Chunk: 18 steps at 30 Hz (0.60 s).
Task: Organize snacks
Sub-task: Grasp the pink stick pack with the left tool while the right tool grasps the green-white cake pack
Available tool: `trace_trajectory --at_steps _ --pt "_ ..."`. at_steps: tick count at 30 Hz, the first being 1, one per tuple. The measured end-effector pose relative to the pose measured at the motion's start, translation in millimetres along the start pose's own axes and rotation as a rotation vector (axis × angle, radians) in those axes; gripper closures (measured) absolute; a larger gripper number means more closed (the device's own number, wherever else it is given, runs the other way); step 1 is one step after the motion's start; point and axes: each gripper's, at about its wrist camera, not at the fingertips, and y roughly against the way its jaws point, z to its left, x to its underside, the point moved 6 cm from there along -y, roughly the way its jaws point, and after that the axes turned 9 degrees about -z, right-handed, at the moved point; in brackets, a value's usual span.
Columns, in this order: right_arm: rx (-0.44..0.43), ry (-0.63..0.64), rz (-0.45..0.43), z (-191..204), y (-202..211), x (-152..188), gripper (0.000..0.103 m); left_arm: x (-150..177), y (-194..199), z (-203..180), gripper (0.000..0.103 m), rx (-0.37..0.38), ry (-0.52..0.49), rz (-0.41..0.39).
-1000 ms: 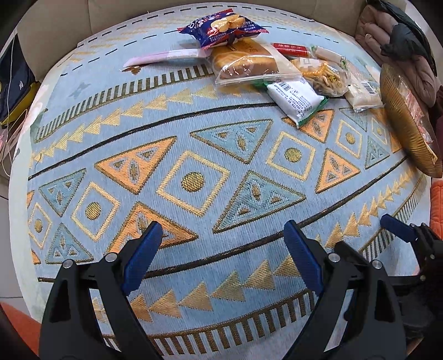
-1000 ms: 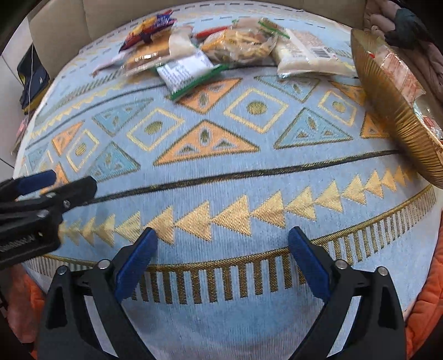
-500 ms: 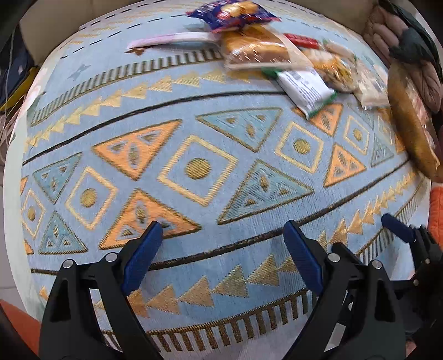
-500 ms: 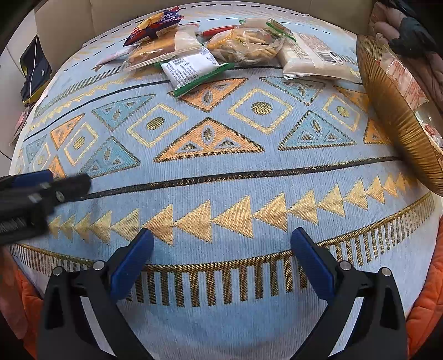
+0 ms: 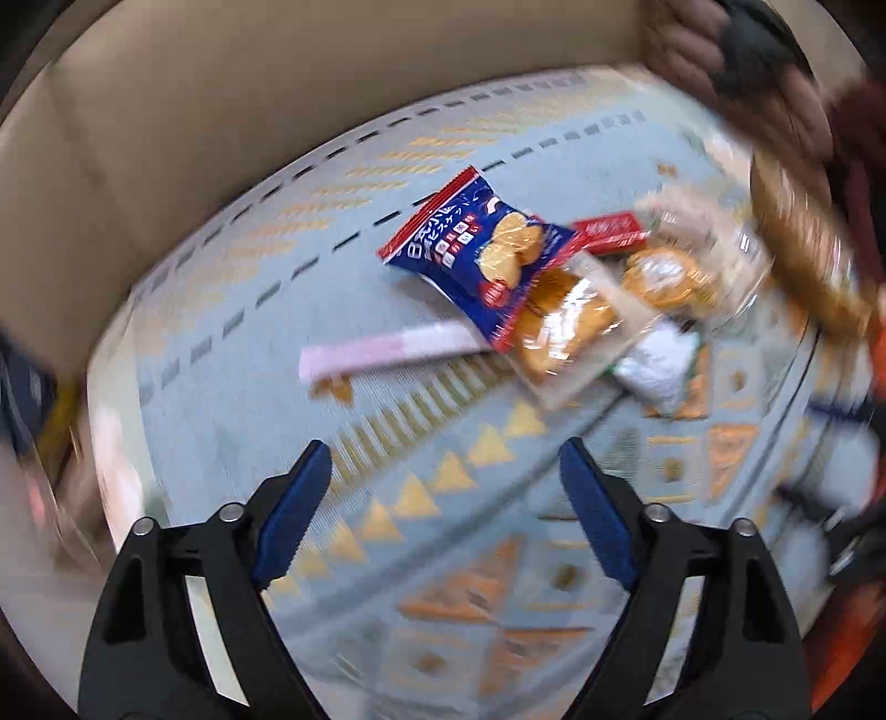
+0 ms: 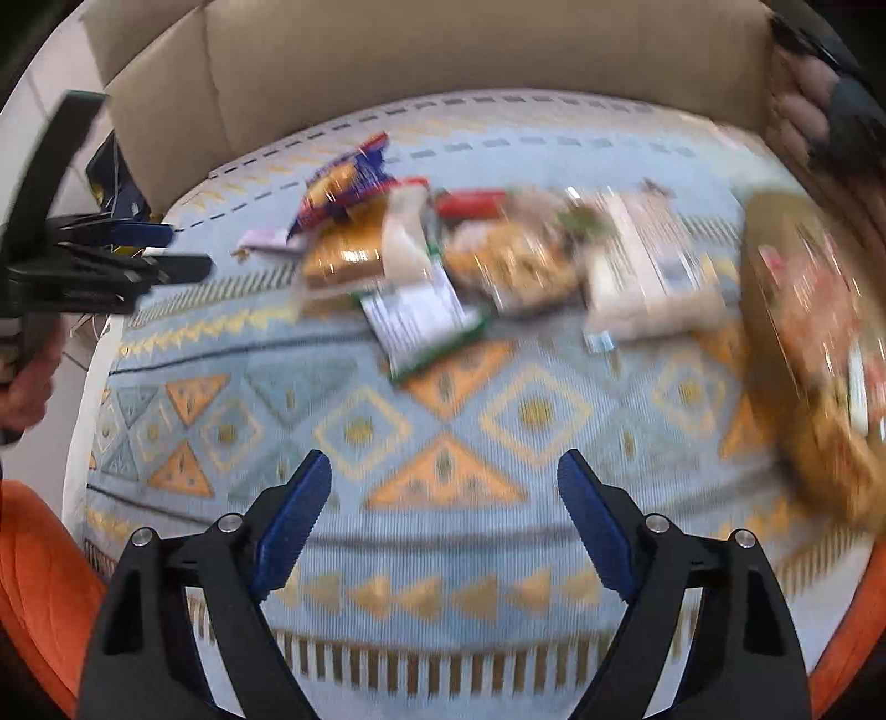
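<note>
- Clearly, the snacks lie in a loose heap at the far side of the patterned cloth [image 6: 443,487]: a blue biscuit bag [image 5: 482,255] on top, overlapping a clear bag of bread [image 5: 565,327], with a flat pink packet [image 5: 387,349] poking out to its left.
- Beyond those, a red packet [image 5: 609,232], a green-edged white packet [image 6: 421,315], a bag of fried snacks [image 6: 509,266] and a pale rice-like bag [image 6: 648,282] crowd together; blur hides finer detail.
- The left gripper [image 5: 443,509] hovers with its jaws spread wide and empty, near the pink packet and blue bag.
- The right gripper [image 6: 443,515] is likewise agape and empty, well short of the heap.
- To do this step well, I judge it best to take the top item first, the blue bag, pinching a sealed edge so the contents are not crushed and the bags beneath stay put.
- A golden tray [image 6: 797,354] with something in it stands at the right edge, probably where the snacks go.
- The cloth covers a soft seat with a beige backrest [image 6: 443,50]; orange cushioning [image 6: 39,554] shows at the near corners, and dark clothing [image 5: 753,39] lies at the far right.
</note>
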Motion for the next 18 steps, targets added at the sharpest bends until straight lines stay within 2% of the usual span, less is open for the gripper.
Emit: trace_trajectory --at_steps 5,11,13,14,18 --pt "-0.049 0.000 0.008 -4.5 -35.2 -19.3 0.023 -17.1 -39.7 25.1 0.021 0.034 -0.041 0.020" --pt "-0.043 0.020 0.028 -4.3 -73.1 -34.7 0.021 -39.4 -90.7 41.2 0.021 0.069 -0.052 0.023" --pt "-0.052 0.006 0.035 -6.5 -85.5 -38.2 0.021 -43.6 -100.1 41.8 0.021 0.103 -0.038 0.018" --pt "-0.052 0.005 0.034 -6.0 -88.8 -40.2 0.017 -44.4 -102.1 41.9 0.021 0.120 -0.030 0.017" --pt "-0.052 0.039 0.033 7.7 -95.9 -43.1 0.013 -31.3 -100.4 38.5 0.023 0.235 -0.020 0.046"
